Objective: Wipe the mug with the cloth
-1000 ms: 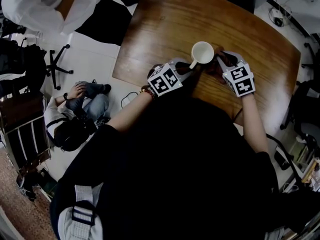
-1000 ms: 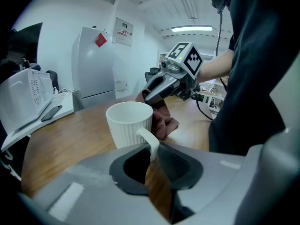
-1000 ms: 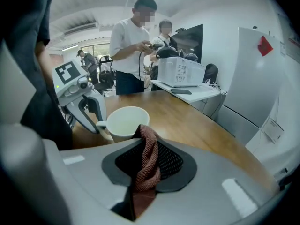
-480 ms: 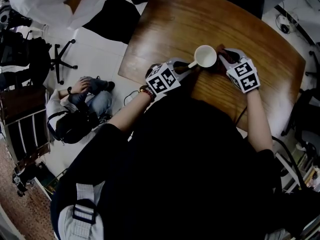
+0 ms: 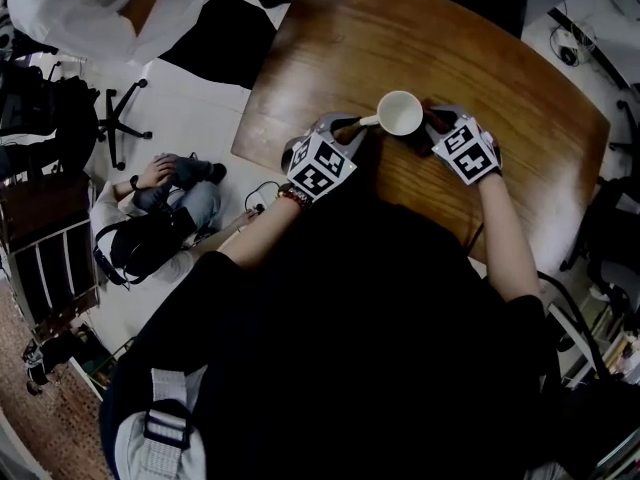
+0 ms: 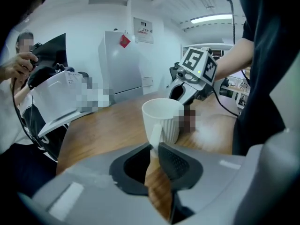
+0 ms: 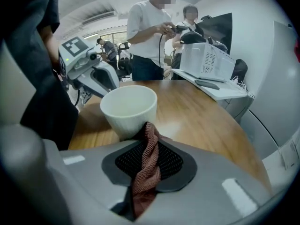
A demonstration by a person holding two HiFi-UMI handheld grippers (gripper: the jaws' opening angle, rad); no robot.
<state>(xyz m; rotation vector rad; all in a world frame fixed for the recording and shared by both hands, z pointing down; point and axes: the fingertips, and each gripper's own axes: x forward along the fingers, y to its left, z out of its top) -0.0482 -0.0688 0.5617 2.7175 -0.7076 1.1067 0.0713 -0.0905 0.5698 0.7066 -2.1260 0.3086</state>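
My torso hides the table's [image 5: 350, 38] near edge. The mug [image 5: 400, 113] stands upright by that edge, its base cut off behind my jaws. My 2 grippers face each other. Left gripper [image 6: 155, 149] pinches the handle [image 6: 154, 131]. Right gripper [image 7: 146, 144] clamps the brown cloth [image 7: 146, 170] against the mug's wall.

Rounded wood table [image 5: 480, 68] w/ white mug [image 5: 400, 113] on it

**The room around me**

I stood at a brown wooden table [image 5: 340, 48] on a pale floor [image 5: 190, 118]. To the left stood a black swivel chair [image 5: 120, 128], with a person [image 5: 165, 218] seated on the floor nearby. Beyond were white walls, a tall white cabinet [image 6: 119, 62] and a ceiling strip light [image 6: 211, 18].
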